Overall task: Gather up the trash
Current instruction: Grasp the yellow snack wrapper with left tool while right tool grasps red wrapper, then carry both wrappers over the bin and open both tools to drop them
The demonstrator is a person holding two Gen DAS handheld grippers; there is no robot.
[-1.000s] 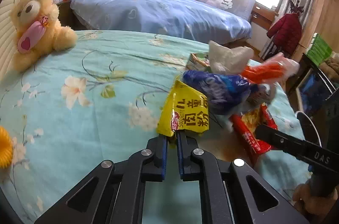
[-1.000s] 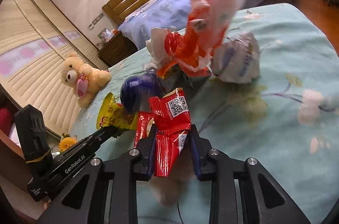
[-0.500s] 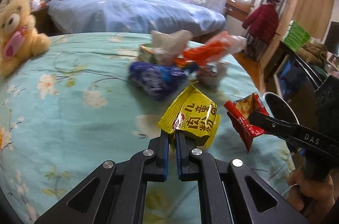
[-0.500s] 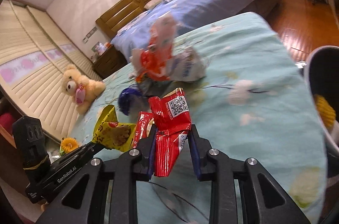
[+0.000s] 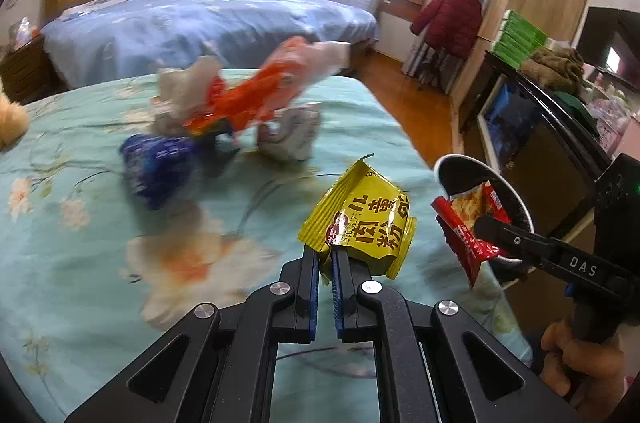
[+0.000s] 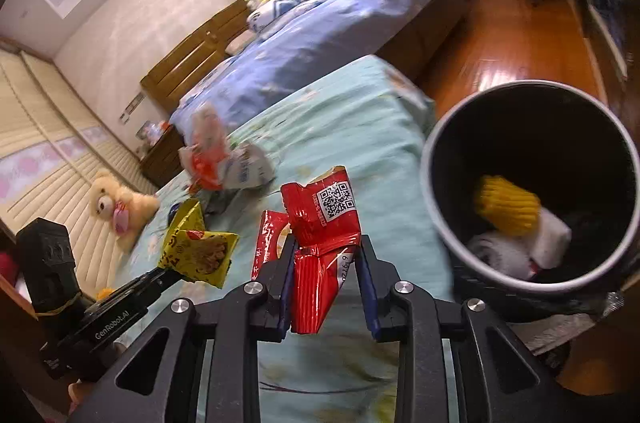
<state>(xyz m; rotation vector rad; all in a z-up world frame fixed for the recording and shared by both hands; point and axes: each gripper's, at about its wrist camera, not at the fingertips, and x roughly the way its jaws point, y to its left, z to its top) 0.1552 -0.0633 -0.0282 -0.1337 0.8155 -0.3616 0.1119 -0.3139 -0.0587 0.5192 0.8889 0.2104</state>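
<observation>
Your left tool [image 5: 327, 253] is clenched on the lower corner of a yellow snack packet [image 5: 362, 221], which stands up from the fingertips above the teal bed cover [image 5: 80, 263]. Your right tool [image 6: 325, 255] grips a crumpled red wrapper [image 6: 322, 223], QR code facing up, held just left of the trash bin [image 6: 440, 223].

The bin is a black-lined round pail standing off the bed's corner. Inside lie a yellow ribbed object [image 6: 506, 205] and some white crumpled pieces [image 6: 552, 237]; much of its interior is dark.

More trash is on the bed behind both tools: a blue packet [image 5: 156, 163], an orange-and-white bag [image 5: 260, 91] and a pale wrapper [image 5: 292, 135], all blurred. The bed edge runs just beside the bin, with bare wooden floor [image 6: 512, 35] beyond it. A teddy bear [image 6: 116, 207] sits at the far side of the bed.
</observation>
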